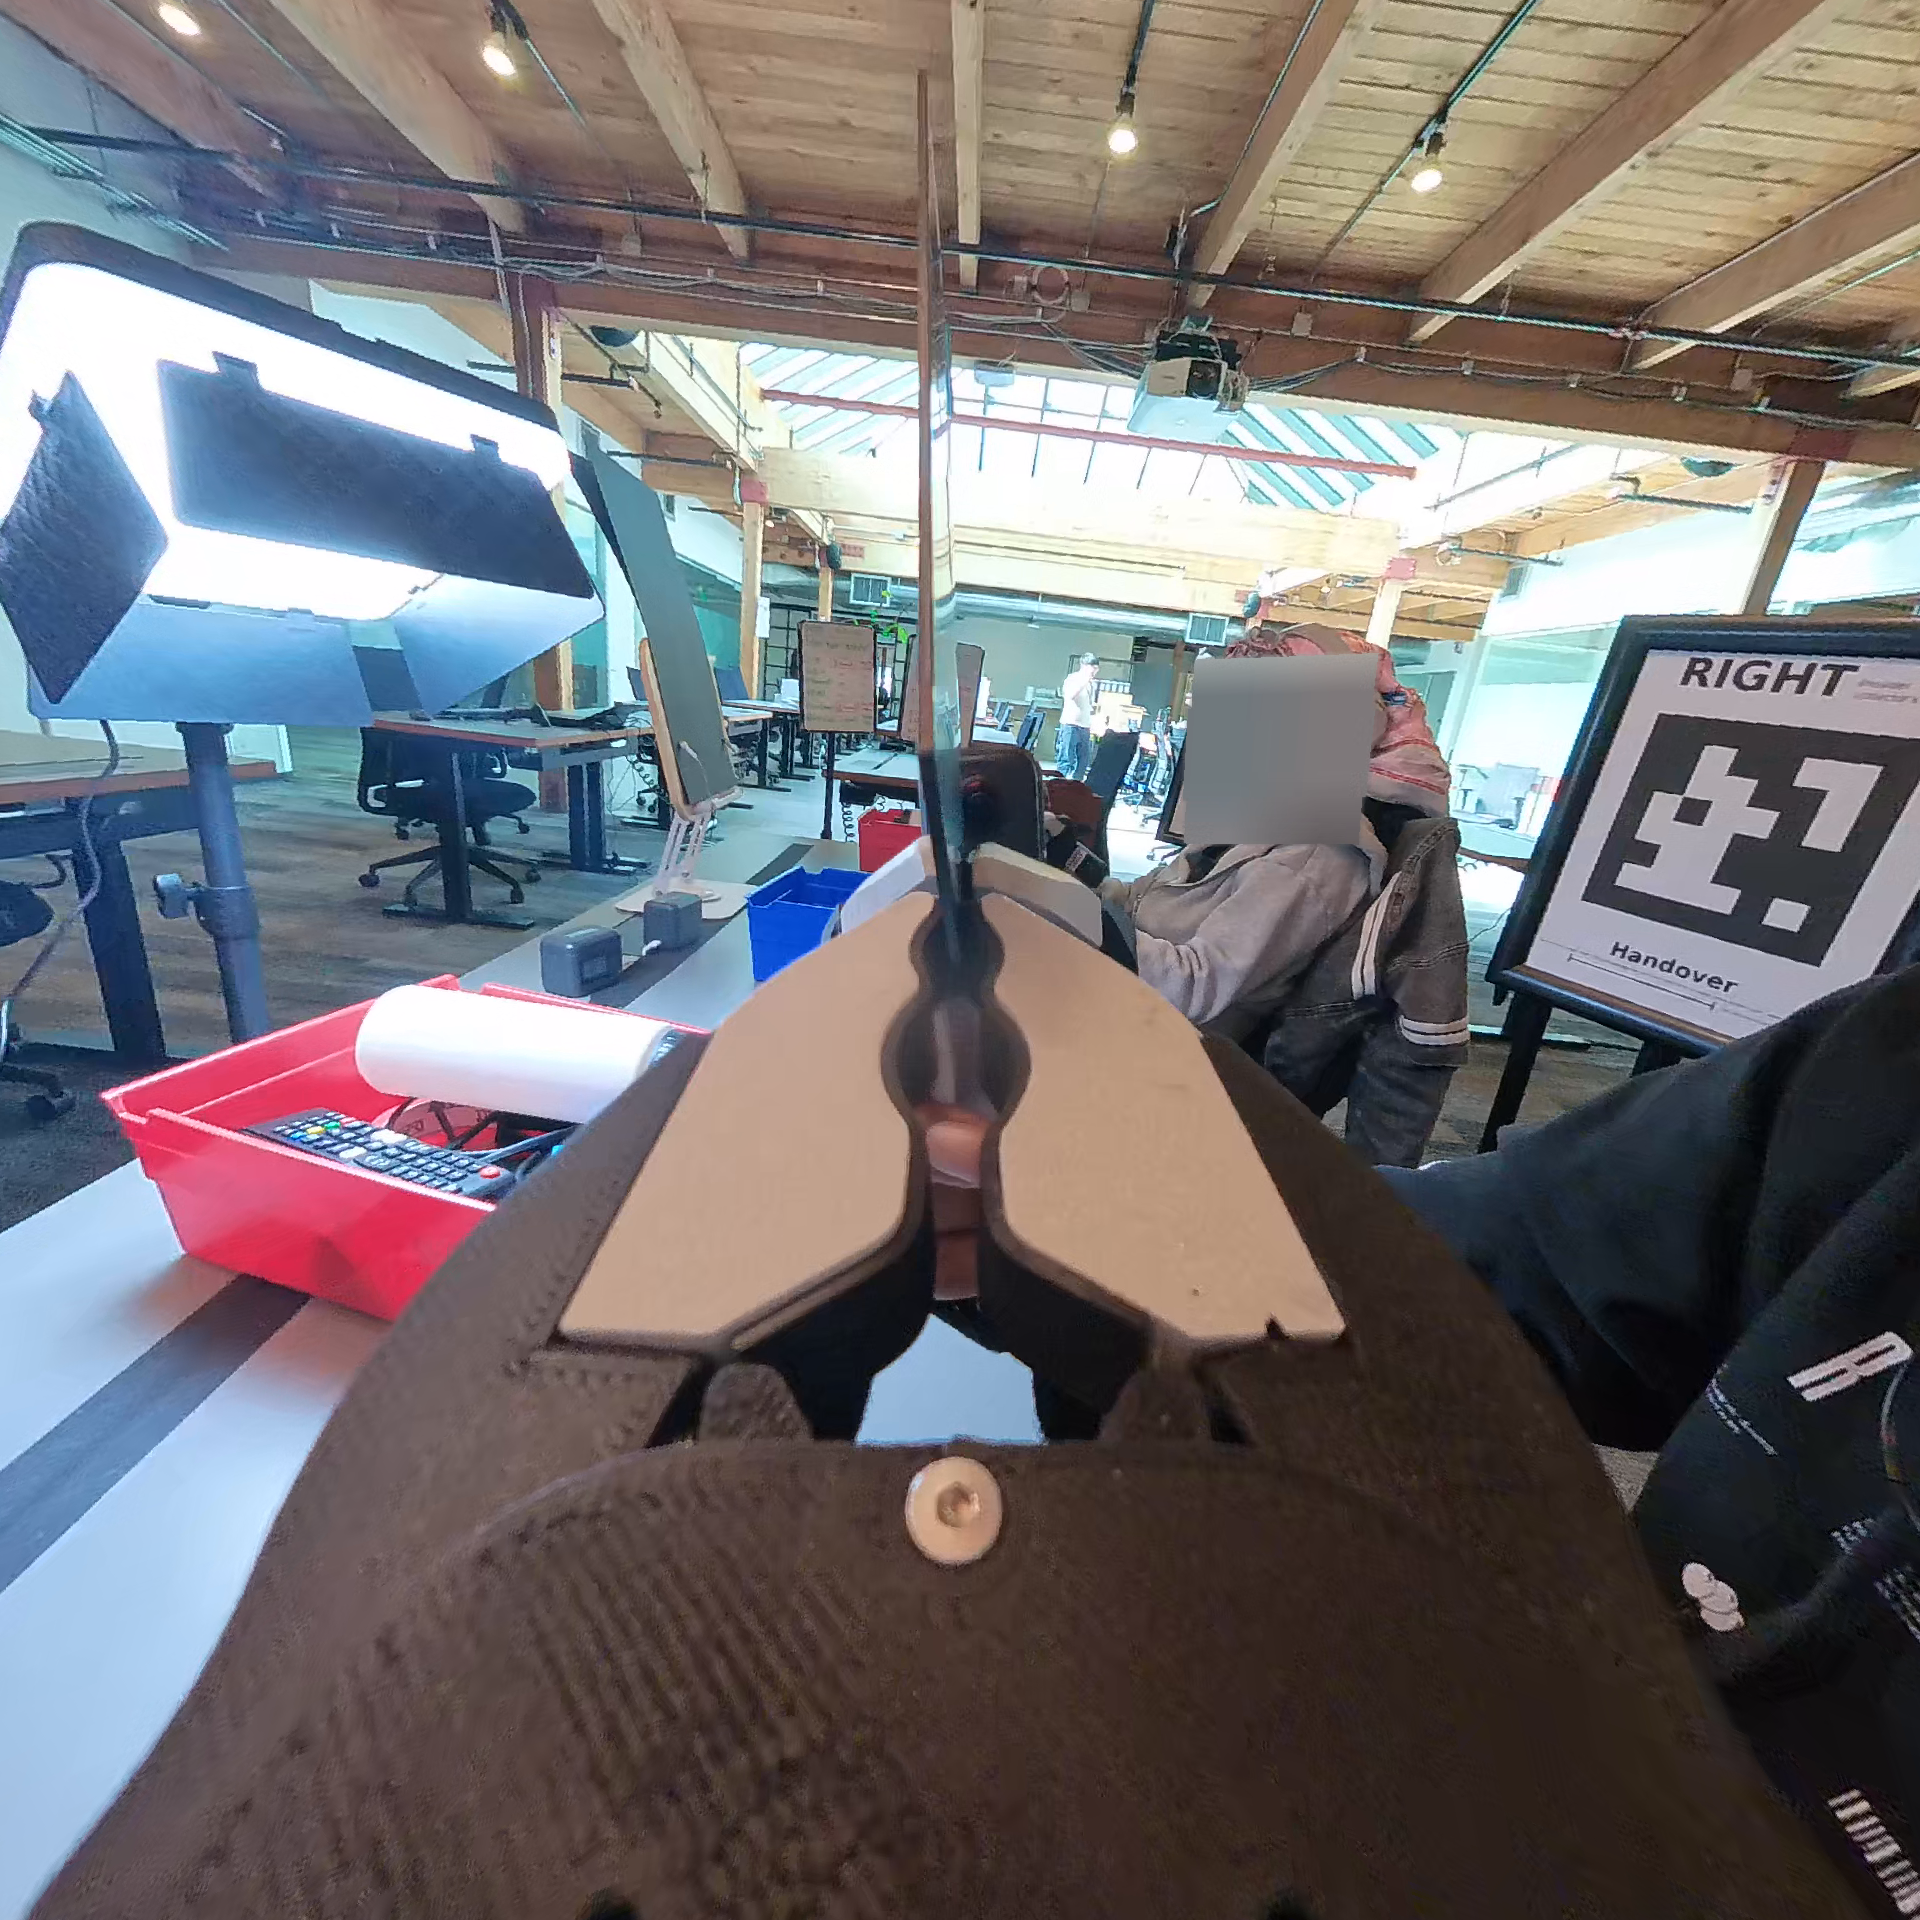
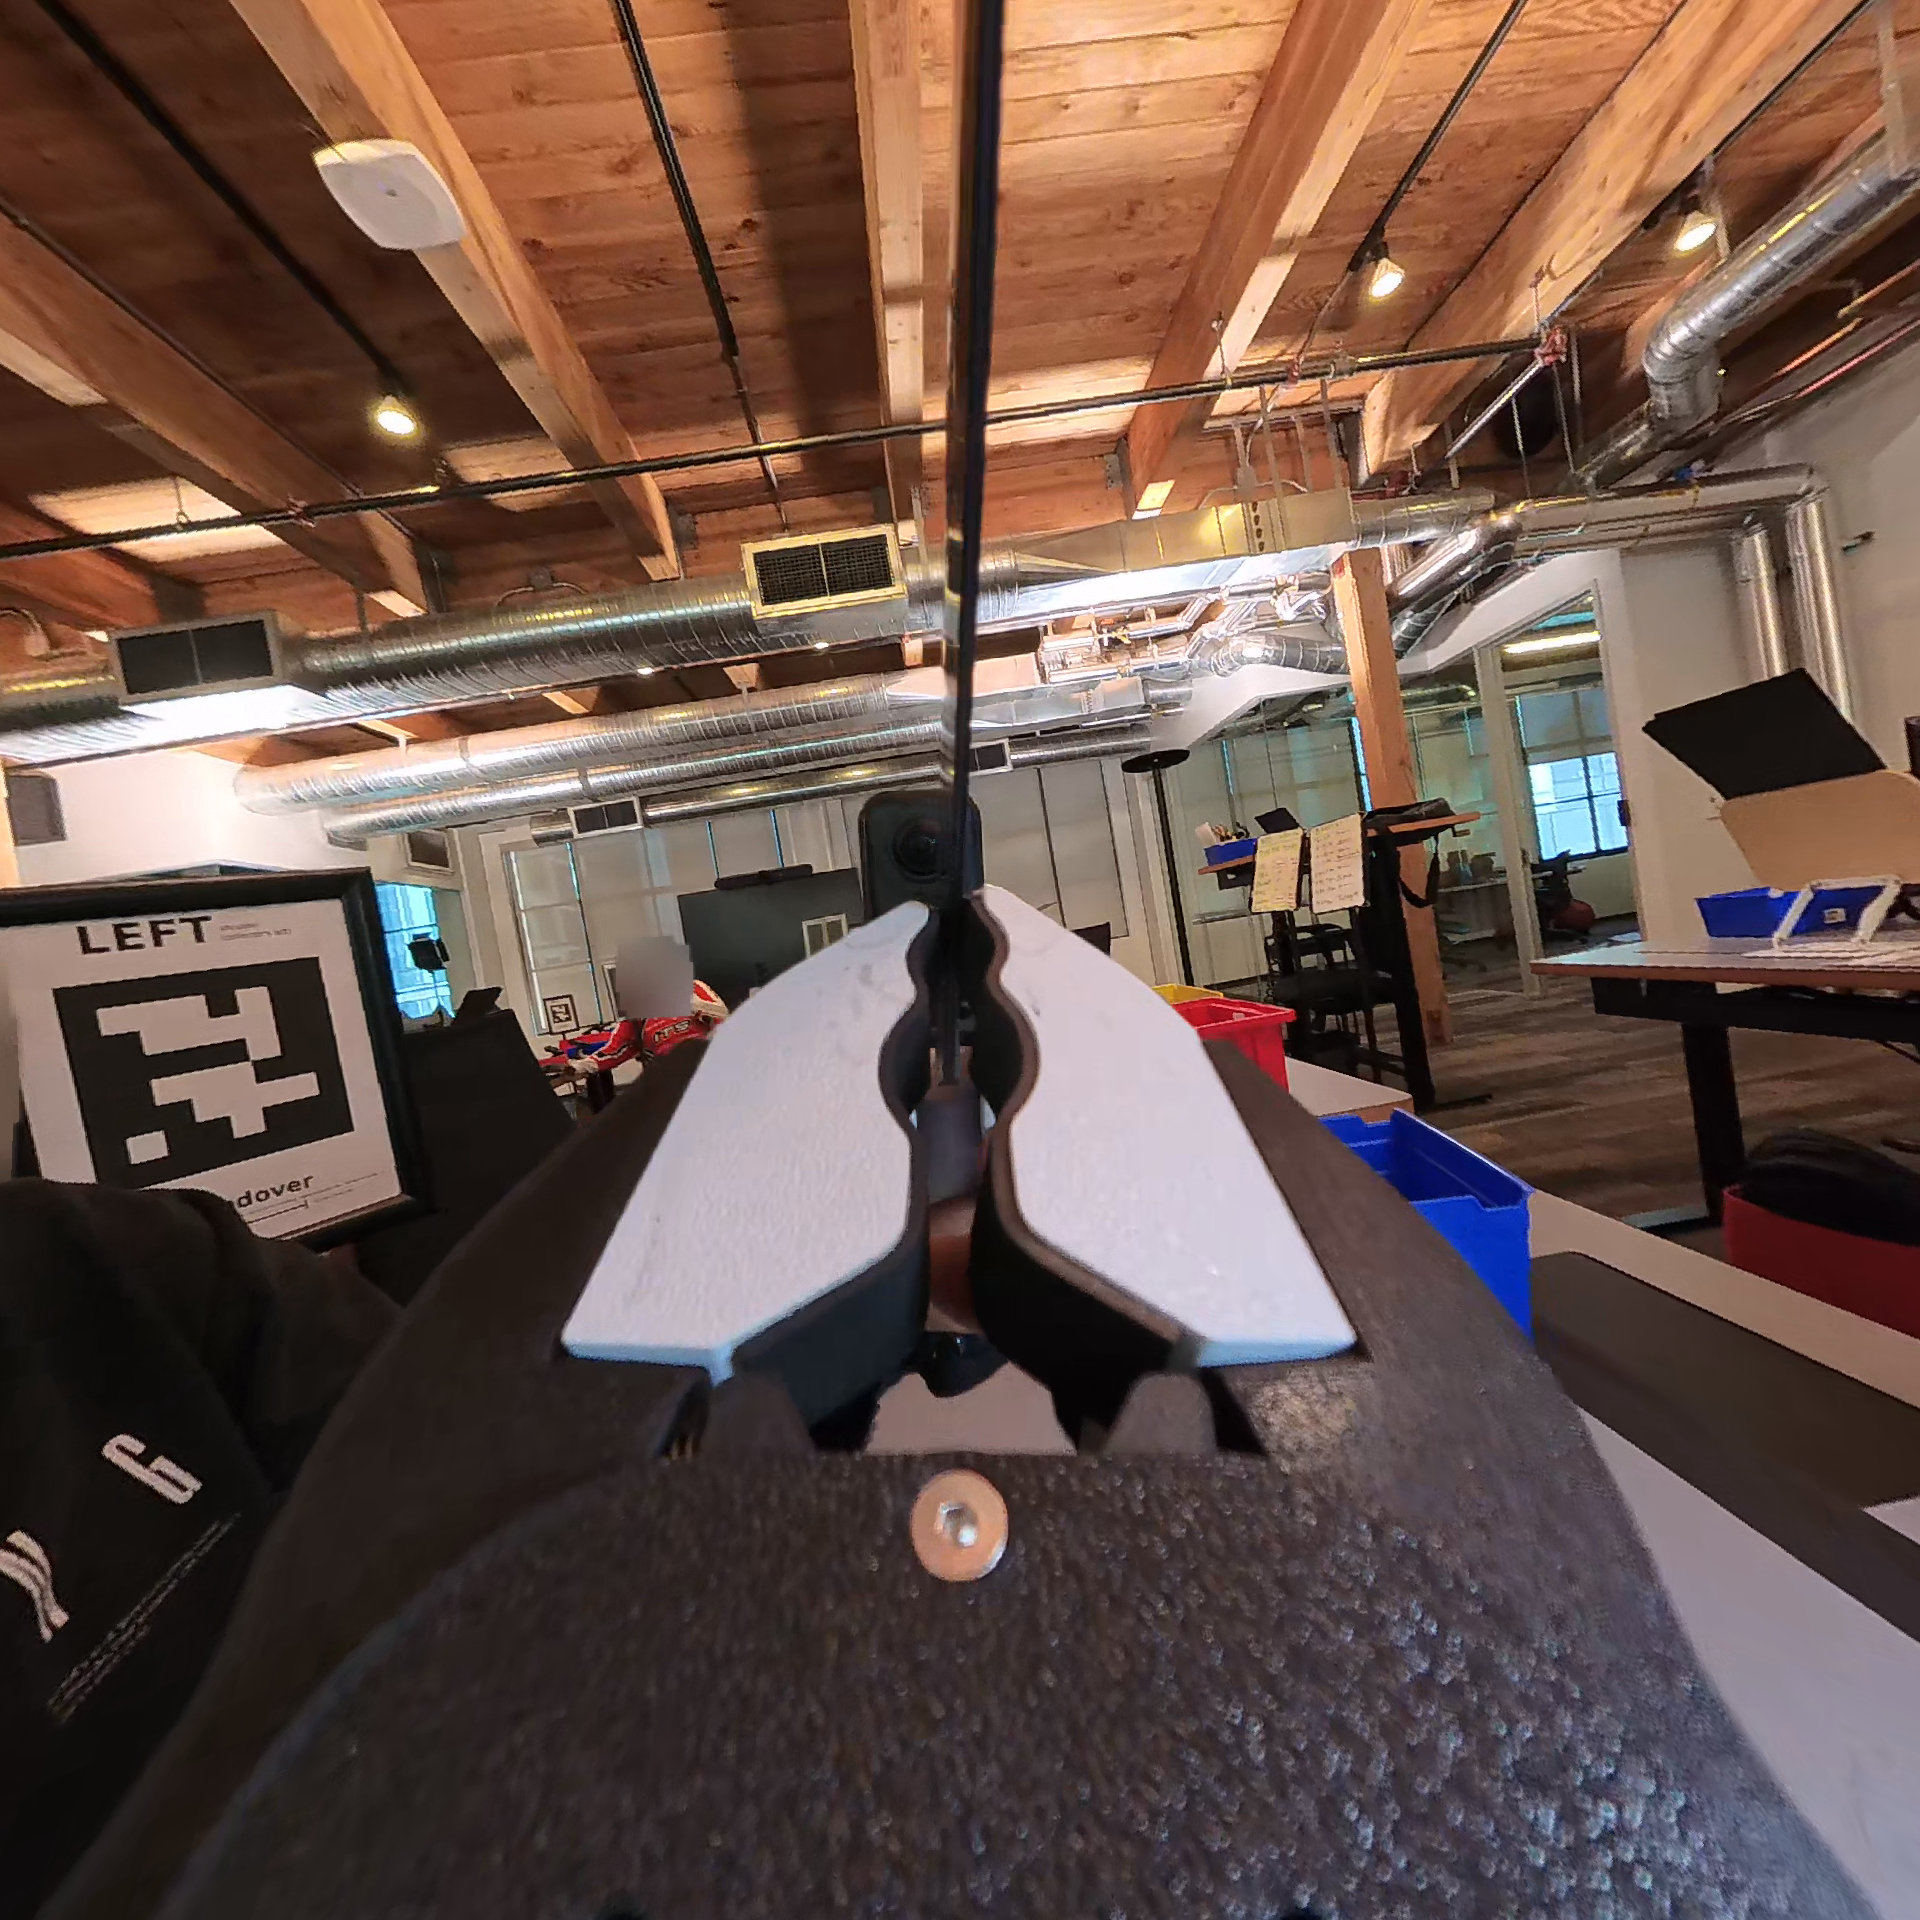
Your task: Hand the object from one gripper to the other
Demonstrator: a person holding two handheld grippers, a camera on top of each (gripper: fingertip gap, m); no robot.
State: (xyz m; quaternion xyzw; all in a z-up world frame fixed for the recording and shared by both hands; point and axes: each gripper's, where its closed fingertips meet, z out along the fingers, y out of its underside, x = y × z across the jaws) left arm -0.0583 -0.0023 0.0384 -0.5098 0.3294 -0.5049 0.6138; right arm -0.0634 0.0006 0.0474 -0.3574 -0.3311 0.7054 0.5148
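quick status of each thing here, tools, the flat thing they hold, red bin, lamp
left tool: shut on the thin flat object
right tool: shut on the thin flat object
thin flat object: seen edge-on, upright, gripped by both tools
red bin: open, holding a white roll and a remote
studio lamp: lit

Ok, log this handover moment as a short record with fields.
object: thin dark sheet, seen edge-on, standing upward from both claws
left claw: shut on the sheet's lower edge
right claw: shut on the same sheet, facing the left claw
handover stage: both claws grip at once; neither has let go
table, left side: red bin holding a remote control and a white roll
what the sheet is: cannot tell, only its edge shows
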